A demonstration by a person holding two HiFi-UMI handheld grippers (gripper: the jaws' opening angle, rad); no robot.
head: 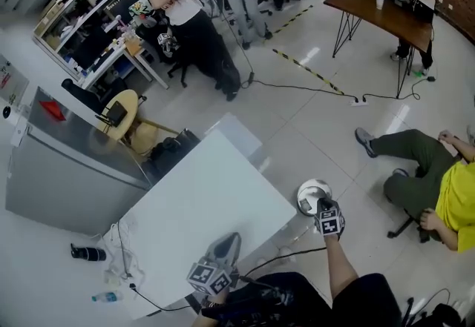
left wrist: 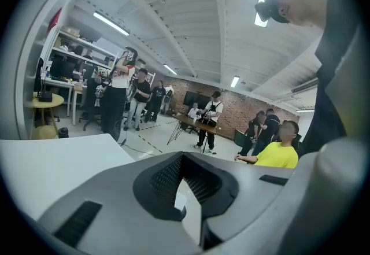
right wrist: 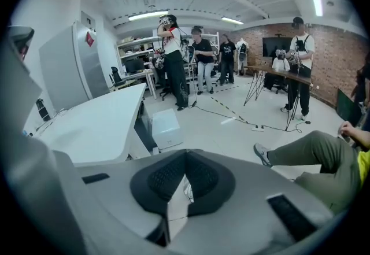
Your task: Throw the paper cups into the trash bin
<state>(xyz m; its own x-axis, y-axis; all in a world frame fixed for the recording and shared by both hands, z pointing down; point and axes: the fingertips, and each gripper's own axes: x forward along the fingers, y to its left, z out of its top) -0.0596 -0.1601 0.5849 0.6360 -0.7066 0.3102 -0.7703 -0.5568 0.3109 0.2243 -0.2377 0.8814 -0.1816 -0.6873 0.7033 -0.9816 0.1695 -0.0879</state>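
Trash bin (head: 313, 196) right of table (head: 200, 207)

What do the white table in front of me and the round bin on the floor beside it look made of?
White table: smooth, matte, evenly white top with no grain, so probably laminate or painted board. Round bin: pale rim with a bright sheen, which suggests metal or glossy plastic; it is too small to tell which.

No writing, label or number here is clear enough to read.
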